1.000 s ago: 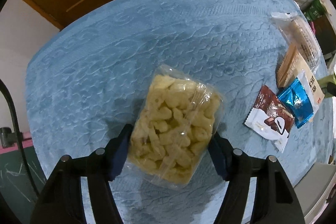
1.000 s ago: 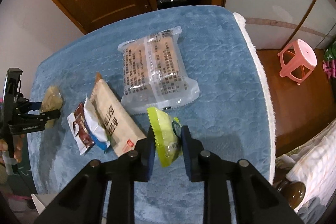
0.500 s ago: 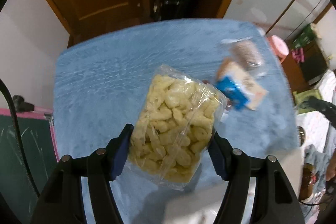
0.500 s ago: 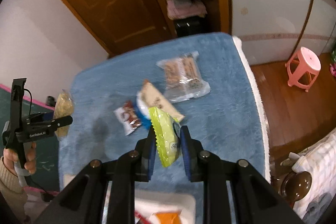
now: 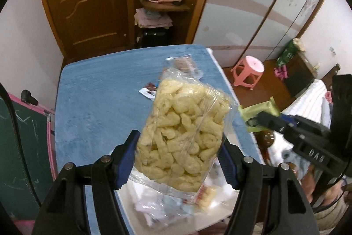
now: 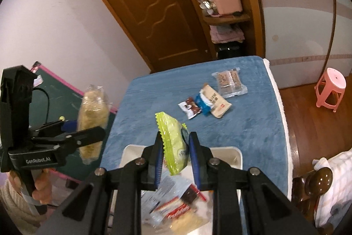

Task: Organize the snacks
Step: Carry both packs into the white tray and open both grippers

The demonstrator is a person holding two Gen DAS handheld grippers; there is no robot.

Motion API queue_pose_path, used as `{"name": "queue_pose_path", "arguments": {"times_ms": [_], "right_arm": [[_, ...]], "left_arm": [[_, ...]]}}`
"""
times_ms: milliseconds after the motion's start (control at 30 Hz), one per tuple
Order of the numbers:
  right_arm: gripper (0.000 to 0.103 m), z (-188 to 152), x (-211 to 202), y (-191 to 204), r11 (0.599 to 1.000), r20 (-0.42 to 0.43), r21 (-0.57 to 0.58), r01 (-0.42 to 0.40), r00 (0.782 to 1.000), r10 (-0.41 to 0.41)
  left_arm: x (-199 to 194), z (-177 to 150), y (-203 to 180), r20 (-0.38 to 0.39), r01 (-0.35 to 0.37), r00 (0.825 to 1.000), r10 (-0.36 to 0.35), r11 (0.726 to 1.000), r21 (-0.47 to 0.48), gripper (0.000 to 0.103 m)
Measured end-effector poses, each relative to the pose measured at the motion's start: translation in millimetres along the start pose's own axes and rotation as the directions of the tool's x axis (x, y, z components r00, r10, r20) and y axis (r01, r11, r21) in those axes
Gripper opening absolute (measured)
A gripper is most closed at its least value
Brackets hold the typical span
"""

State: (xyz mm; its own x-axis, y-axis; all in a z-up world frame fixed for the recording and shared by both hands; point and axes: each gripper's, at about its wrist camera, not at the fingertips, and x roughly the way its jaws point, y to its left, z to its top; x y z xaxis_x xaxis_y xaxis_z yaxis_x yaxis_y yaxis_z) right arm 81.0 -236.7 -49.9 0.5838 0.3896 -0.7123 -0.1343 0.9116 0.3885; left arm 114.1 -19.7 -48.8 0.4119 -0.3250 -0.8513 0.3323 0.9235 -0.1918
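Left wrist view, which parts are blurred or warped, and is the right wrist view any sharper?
Left wrist view: puffed-snack bag sharp, blue tabletop and white bin streaked by motion blur, door bowed by fisheye. Right wrist view: green packet crisp, bin contents smeared.

The white tray (image 6: pixel 238 152) is running off the frame's bottom, its packets (image 6: pixel 173 210) blurring together. The puffed-snack bag (image 5: pixel 182 133) is hiding the table's wrappers.

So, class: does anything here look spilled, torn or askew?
Nothing stands out. Each gripper holds an intact packet above the white bin: the puffed snack bag left, the green packet right. Four packets lie loosely on the blue cloth.
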Motion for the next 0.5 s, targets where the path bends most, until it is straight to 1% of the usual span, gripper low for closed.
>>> {"name": "queue_pose_path", "arguments": {"times_ms": [67, 200, 300, 333, 500], "right_arm": [[0.022, -9.3, -13.3, 8.8, 1.0, 0.015, -0.011, 0.0, 1.0, 0.0], [0.022, -27.8, -28.8, 23.2, 0.999, 0.024, -0.033, 0.011, 1.0, -0.01], [0.023, -41.9, -28.5, 30.4, 0.999, 0.001, -0.044, 0.023, 1.0, -0.023], [0.023, -46.0, -27.3, 31.9, 0.999, -0.007, -0.046, 0.027, 1.0, -0.027], [0.023, -64.8, -12.3, 33.5, 0.997, -0.073, -0.05, 0.056, 0.996, -0.059]], "left_arm": [[-11.8, -9.9, -6.4, 0.027, 0.004, 1.0, -0.004, 1.0, -0.005, 0.066], [-27.1, -31.4, -17.6, 0.067, -0.026, 0.997, 0.027, 1.0, -0.006, 0.066], [-23.8, -44.4, -20.3, 0.057, -0.049, 0.997, 0.05, 0.999, -0.008, 0.066], [-20.4, -51.2, -21.5, 0.049, -0.077, 0.996, 0.077, 0.997, -0.008, 0.066], [1.4, -73.0, -20.3, 0.003, -0.167, 0.986, 0.167, 0.986, 0.012, 0.066]]}}
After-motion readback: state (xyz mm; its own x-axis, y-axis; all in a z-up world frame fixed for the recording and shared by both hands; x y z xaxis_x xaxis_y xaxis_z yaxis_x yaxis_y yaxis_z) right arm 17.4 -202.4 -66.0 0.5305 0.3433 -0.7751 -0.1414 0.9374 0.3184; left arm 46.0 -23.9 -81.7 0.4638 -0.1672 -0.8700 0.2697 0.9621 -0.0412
